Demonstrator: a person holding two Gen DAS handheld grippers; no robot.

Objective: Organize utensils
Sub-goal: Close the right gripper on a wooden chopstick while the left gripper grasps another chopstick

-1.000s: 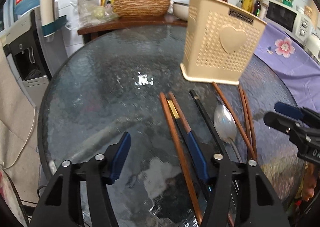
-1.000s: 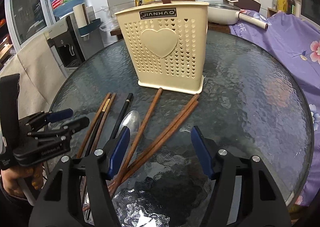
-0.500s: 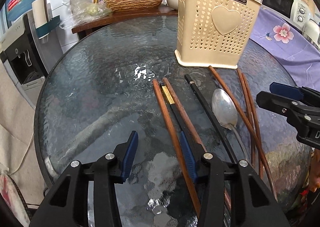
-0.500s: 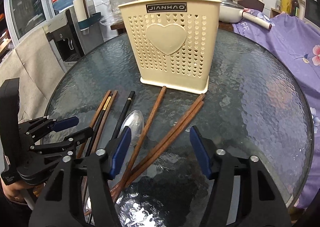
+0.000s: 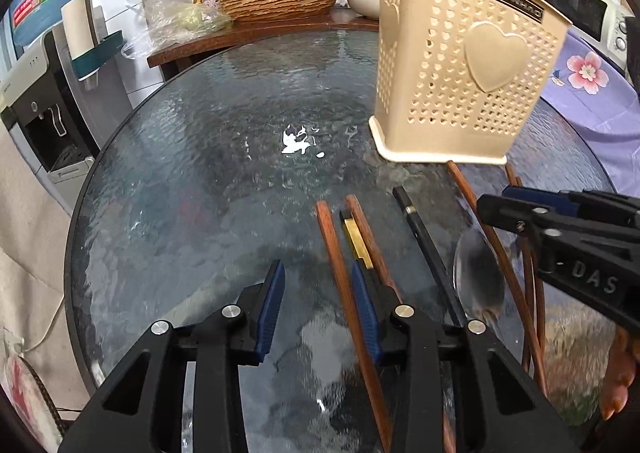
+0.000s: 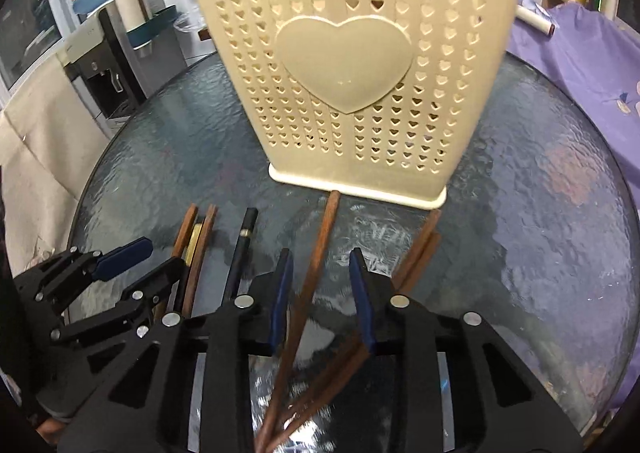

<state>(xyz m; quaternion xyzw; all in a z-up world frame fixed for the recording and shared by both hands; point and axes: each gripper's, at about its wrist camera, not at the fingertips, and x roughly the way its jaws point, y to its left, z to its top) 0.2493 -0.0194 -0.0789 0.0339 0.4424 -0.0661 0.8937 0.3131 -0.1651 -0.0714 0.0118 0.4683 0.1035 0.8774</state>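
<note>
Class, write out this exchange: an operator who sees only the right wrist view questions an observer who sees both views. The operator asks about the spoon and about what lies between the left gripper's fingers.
Operator: I see no spoon from here. Where is it?
Observer: The spoon lies right of the silver-banded black chopstick, its bowl toward the holder.
Operator: Is anything between the left gripper's fingers?
Observer: Yes. The left gripper is closing its jaws, and the leftmost brown chopstick lies between them, close to the right-hand pad. I cannot tell whether they touch.
</note>
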